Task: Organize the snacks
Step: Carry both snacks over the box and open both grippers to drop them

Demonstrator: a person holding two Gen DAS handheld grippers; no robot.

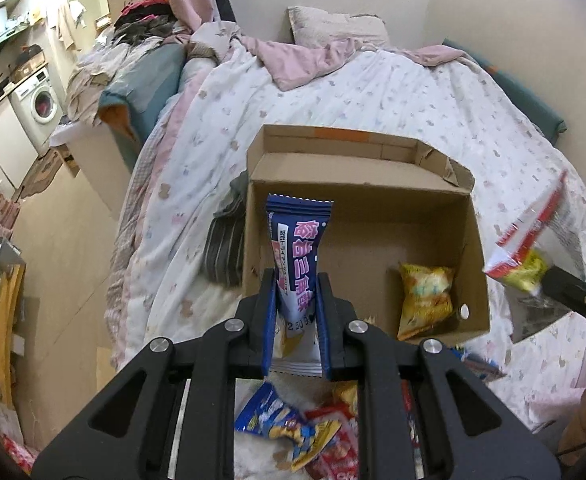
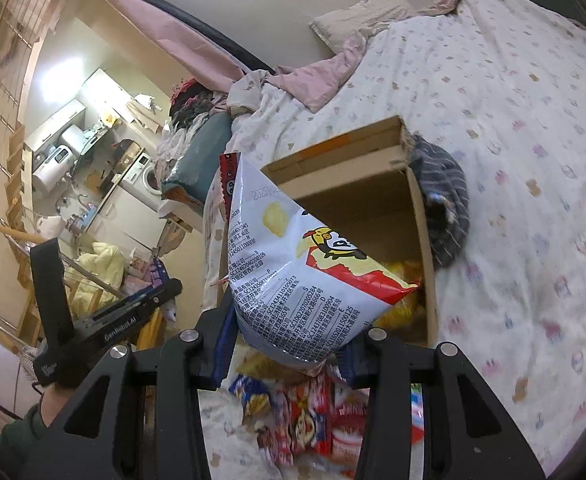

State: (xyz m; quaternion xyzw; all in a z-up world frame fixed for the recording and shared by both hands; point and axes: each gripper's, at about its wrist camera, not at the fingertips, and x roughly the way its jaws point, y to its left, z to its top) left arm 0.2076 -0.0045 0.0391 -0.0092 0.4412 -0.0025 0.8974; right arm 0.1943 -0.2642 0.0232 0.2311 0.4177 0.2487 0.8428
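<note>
My left gripper (image 1: 295, 280) is shut on a blue and white snack pack (image 1: 296, 240) with pink lettering, held upright over the near left corner of an open cardboard box (image 1: 373, 196) on the bed. A yellow snack bag (image 1: 427, 300) lies inside the box at its right. My right gripper (image 2: 285, 320) is shut on a silver and red chip bag (image 2: 293, 264), lifted in front of the same cardboard box (image 2: 377, 208); in the left wrist view that chip bag (image 1: 529, 240) hangs blurred beside the box's right wall. Loose snack packs (image 1: 305, 432) lie below both grippers.
The box rests on a white patterned duvet (image 1: 373, 92) with a pillow (image 1: 333, 26) at the far end. A dark striped cloth (image 1: 223, 248) lies against the box's left side. More snack packs (image 2: 305, 412) lie on the bed's near edge. A kitchen with a washing machine (image 1: 41, 104) lies left.
</note>
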